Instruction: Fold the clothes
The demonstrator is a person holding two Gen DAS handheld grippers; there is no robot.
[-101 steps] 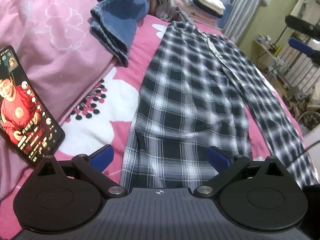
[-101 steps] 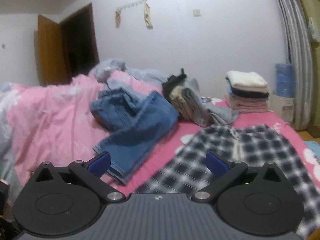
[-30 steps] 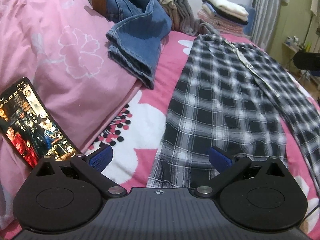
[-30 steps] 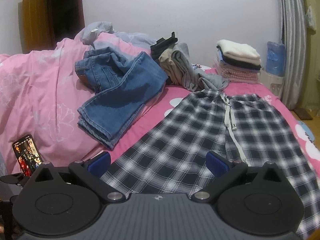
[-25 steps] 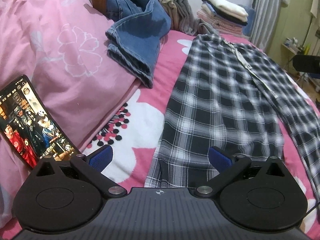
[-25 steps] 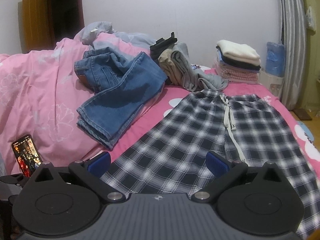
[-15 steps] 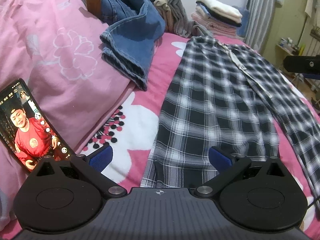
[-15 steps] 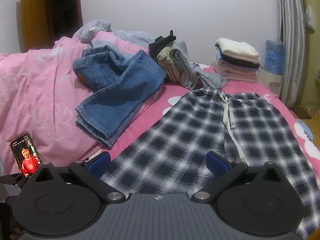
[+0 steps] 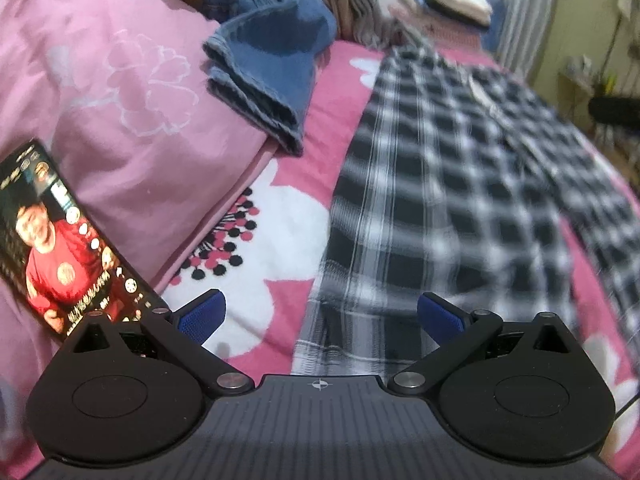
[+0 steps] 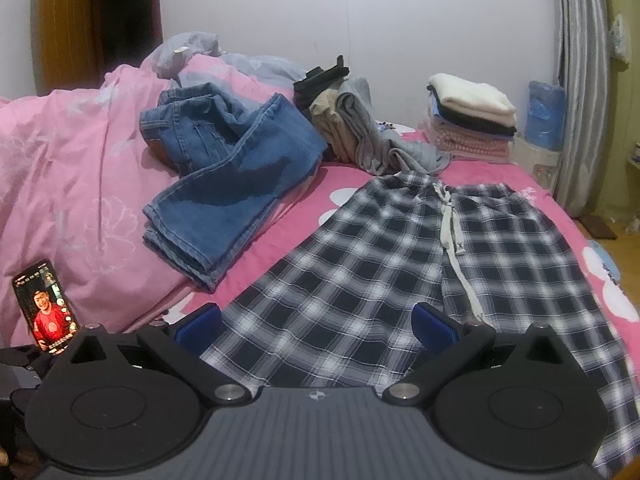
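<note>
Black-and-white plaid trousers (image 10: pixel 400 264) lie spread flat on the pink bed, waistband and white drawstring (image 10: pixel 452 224) at the far end. In the left wrist view the same plaid trousers (image 9: pixel 440 184) run away from me, with the near leg hem just ahead of my left gripper (image 9: pixel 320 316). That gripper is open and holds nothing. My right gripper (image 10: pixel 316 326) hovers above the left leg of the trousers, also open and empty.
Folded blue jeans (image 10: pixel 232 172) rest on the pink duvet (image 10: pixel 72 168) at left. A lit phone (image 9: pixel 52 236) leans against the duvet near my left gripper. Loose grey and tan garments (image 10: pixel 352 128) and a stack of folded clothes (image 10: pixel 472 120) sit at the far end.
The left gripper has shifted closer and lower toward the near hem, and its view is now blurred by motion. The right gripper's view has barely changed. Both stay open.
</note>
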